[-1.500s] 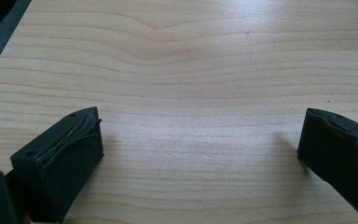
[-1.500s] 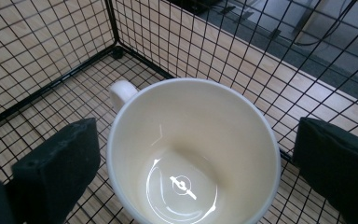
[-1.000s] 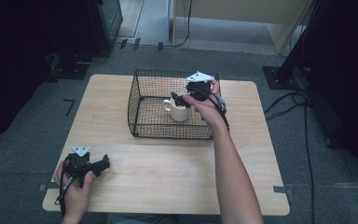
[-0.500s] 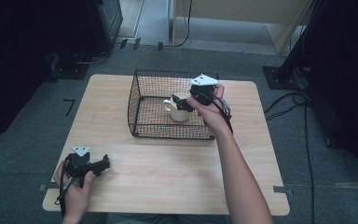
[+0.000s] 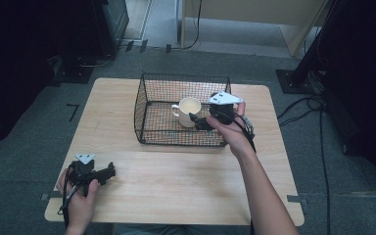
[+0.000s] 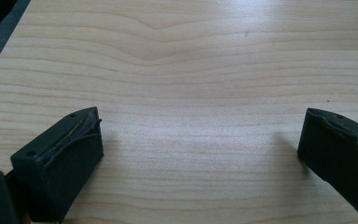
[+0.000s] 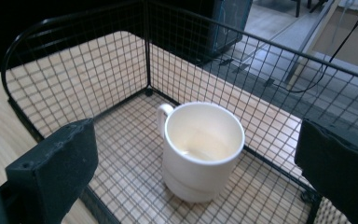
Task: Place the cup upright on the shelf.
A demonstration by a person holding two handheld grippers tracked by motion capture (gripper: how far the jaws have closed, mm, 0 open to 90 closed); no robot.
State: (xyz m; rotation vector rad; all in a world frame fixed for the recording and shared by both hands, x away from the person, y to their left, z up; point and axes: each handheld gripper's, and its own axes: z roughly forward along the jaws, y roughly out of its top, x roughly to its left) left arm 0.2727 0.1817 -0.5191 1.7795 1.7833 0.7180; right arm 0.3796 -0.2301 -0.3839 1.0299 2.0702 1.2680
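**benchrat:** Quick rundown, nearest first. The left tongs [image 5: 108,172] sit at about 7 o'clock on the counter [image 5: 186,181], parked near the front edge. In the left gripper view the jaws are wide apart with nothing but bare wood grain between them. Idle, basically.

**mugwrangler:** And the other hand?

**benchrat:** Right tongs [image 5: 198,121] are further in, at roughly 1 o'clock, poking over the right side of the wire basket [image 5: 144,110]. Jaws spread wide there too, holding nothing. The white mug [image 7: 200,149] stands upright on the basket floor, handle pointing away from the tongs, and it sits between the two jaws in the right gripper view but not touching either.

**mugwrangler:** So it looks like a grab or a let-go. Tips?

**benchrat:** If it's a grab, I'd go lower so the pads meet the mug wall below the rim, not the lip. Keep the handle out of the pinch line, it's already on the far side so that's fine. Center the mug between the jaws before squeezing, or it'll skid on the mesh. Watch the near basket wall, the lower jaw is close to it.
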